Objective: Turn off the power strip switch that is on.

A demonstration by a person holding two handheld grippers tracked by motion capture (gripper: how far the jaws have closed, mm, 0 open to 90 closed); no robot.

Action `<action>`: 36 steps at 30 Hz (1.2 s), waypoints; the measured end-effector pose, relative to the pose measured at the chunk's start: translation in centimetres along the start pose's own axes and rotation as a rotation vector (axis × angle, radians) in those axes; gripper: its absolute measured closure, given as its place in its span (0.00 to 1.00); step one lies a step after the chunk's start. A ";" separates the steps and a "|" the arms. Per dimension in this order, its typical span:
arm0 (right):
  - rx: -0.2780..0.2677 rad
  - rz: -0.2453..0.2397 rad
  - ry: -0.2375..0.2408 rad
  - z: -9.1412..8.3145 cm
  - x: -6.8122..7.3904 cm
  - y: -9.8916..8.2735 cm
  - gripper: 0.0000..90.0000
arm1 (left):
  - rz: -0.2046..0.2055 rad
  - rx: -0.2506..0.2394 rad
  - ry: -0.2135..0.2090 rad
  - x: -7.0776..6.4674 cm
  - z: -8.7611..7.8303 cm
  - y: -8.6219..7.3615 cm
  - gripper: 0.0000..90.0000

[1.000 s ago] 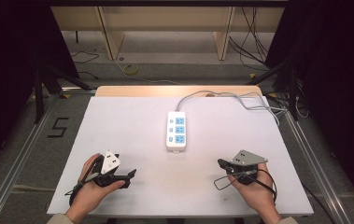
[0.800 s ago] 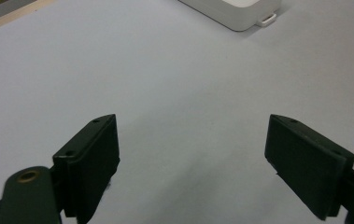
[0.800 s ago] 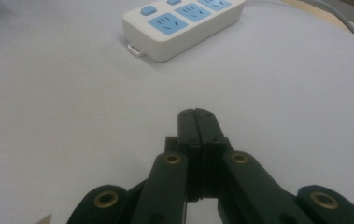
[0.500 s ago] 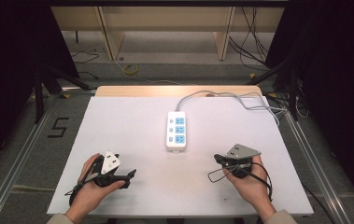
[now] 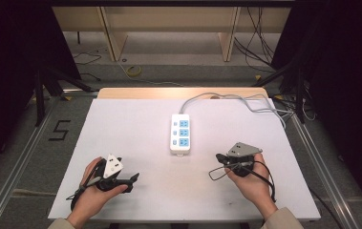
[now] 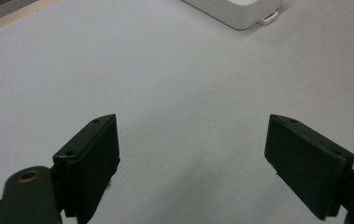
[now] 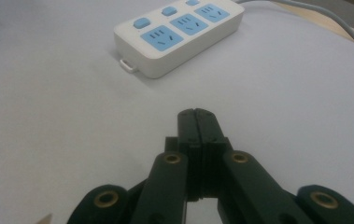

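Note:
A white power strip (image 5: 180,133) with blue sockets lies at the middle of the white table (image 5: 135,124), its grey cable (image 5: 236,98) trailing to the far right. My left gripper (image 5: 131,180) rests near the front left, pointing right, its jaws wide open over bare table (image 6: 193,135). The strip's near end (image 6: 240,11) lies well ahead of it. My right gripper (image 5: 219,158) hovers at the front right, pointing left toward the strip, jaws pressed together with nothing between them (image 7: 198,114). The strip (image 7: 179,35) lies a short way beyond its tips.
The table's edges drop to a grey floor with metal rails (image 5: 21,157) on both sides. Wooden shelf legs (image 5: 114,33) and loose cables (image 5: 264,43) stand behind the table. A looped black cable (image 5: 217,172) hangs from the right gripper.
My right hand has carried its shut gripper a little to the left and farther up the table, toward the power strip. The left hand has stayed put.

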State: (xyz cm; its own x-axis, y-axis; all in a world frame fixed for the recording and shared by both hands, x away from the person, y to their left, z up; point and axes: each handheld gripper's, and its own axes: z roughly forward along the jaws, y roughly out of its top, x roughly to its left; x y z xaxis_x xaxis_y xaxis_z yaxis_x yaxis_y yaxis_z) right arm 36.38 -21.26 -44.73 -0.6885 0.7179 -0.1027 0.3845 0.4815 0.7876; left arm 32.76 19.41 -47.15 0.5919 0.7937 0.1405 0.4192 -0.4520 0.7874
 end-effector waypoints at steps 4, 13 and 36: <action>-0.002 -0.011 -0.003 0.3 -0.2 0.6 1.00 | 0.008 0.000 0.001 -0.1 0.0 0.0 0.20; 0.005 -0.016 -0.003 1.0 -0.4 1.6 1.00 | 0.008 0.000 0.002 -0.1 0.0 0.0 0.20; 0.044 -0.038 0.013 3.4 -0.9 4.2 1.00 | 0.013 0.001 0.001 -0.1 0.1 0.0 0.20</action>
State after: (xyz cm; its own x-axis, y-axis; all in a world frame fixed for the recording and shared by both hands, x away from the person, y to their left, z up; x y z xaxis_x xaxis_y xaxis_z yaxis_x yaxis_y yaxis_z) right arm 40.68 -18.14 -43.37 -0.7108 0.6924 -0.1238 0.3846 0.5299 0.7558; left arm 32.75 19.33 -47.22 0.5964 0.7883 0.1510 0.4125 -0.4625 0.7848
